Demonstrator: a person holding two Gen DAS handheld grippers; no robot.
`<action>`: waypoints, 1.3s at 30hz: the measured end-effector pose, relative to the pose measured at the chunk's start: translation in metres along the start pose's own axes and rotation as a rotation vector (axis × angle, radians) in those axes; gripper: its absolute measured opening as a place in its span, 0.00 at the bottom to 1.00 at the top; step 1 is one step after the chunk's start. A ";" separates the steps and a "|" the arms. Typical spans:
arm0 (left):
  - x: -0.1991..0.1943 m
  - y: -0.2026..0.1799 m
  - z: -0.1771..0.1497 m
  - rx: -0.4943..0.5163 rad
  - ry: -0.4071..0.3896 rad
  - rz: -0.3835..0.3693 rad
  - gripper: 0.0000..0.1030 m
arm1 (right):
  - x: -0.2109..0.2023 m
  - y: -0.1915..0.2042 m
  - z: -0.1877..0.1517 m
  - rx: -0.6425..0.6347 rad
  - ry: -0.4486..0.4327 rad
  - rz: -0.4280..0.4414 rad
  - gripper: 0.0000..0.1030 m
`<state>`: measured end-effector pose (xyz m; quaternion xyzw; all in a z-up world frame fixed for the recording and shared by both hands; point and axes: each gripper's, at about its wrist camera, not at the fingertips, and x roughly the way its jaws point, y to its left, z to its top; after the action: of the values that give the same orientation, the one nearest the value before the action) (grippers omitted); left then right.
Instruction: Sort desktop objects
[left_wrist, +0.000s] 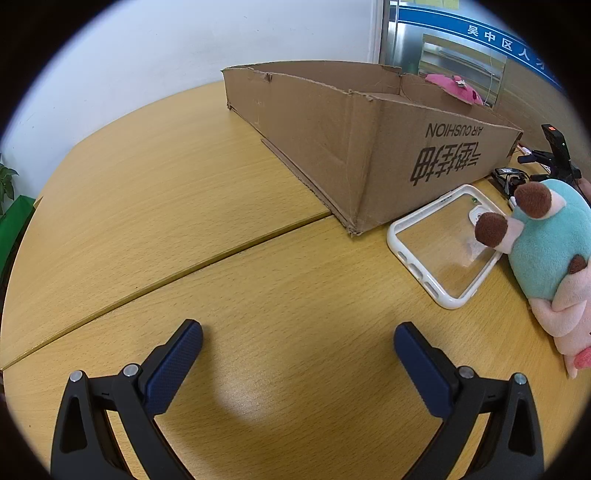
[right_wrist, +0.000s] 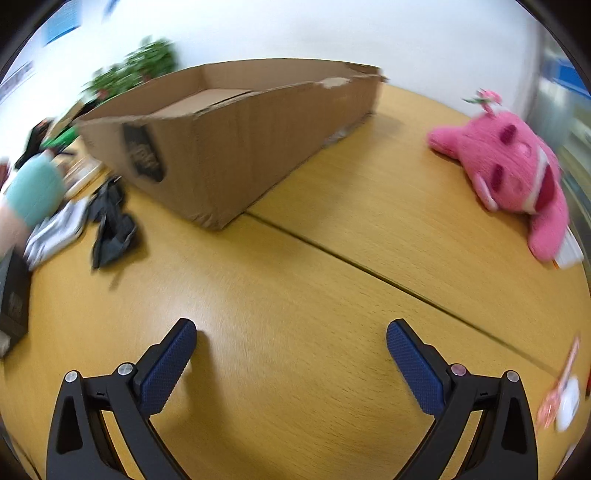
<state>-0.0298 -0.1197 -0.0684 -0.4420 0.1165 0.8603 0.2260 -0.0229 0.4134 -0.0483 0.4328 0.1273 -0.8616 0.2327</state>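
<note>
From the left wrist camera I see the cardboard box (left_wrist: 369, 140) standing open on the wooden table (left_wrist: 166, 206), with a clear phone case (left_wrist: 443, 247) lying just beside its near corner and a teal-and-pink plush toy (left_wrist: 550, 254) touching the case's far edge. I judge the sensible pick on this side is the case or the plush: I would swing right, come down over the case's white rim and pinch one long side, since the flat clear back offers little to grip. The left gripper (left_wrist: 297, 341) hovers over bare wood, its blue pads spread wide, holding and touching nothing.

From the right wrist camera, which is blurred, the same box (right_wrist: 229, 147) sits ahead. A pink plush toy (right_wrist: 513, 177) lies on the table (right_wrist: 295, 280) well to the right, and a dark crumpled item (right_wrist: 112, 229) lies near the box's left corner. I would square up on the pink plush and close on its body before lifting toward the box. The right gripper (right_wrist: 291, 339) is also spread wide and empty, above bare tabletop.
</note>
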 end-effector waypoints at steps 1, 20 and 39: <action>0.000 0.000 0.000 0.000 0.000 0.000 1.00 | 0.000 0.004 -0.003 0.050 0.000 -0.036 1.00; -0.023 -0.010 -0.023 -0.262 -0.002 0.188 1.00 | -0.139 0.159 -0.031 0.474 -0.206 -0.138 1.00; -0.207 -0.231 0.006 -0.260 -0.464 0.089 0.03 | -0.177 0.252 -0.020 0.324 -0.273 -0.314 0.99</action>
<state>0.1845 0.0243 0.1027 -0.2527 -0.0305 0.9554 0.1501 0.2117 0.2567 0.0775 0.3190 0.0208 -0.9467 0.0388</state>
